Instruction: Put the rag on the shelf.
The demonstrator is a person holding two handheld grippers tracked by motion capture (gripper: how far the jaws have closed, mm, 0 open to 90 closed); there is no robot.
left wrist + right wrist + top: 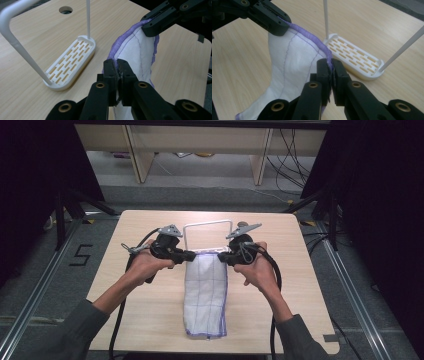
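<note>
Cloth [140,50] lower part: running off the bottom edge in both gripper views.
Rack [70,62] top bar: being cut off by the upper edge there.
Cloth corners: lying hidden between the closed jaws.
Desk [150,320] near edge: passing behind the forearms.

Your white cloth [205,292], edged in purple stitching and crossed by thin purple grid lines, lies lengthwise down the middle of the bench [150,320]. Its near end rests flat and folded towards you. Its far edge is lifted off the surface and stretched taut between your left gripper [190,255] and right gripper [223,257], each clamped on one far corner. Just beyond that raised edge stands your white rack [208,236]: a slotted oval base flat on the bench, with a thin upright hoop rising from its two ends.
</note>
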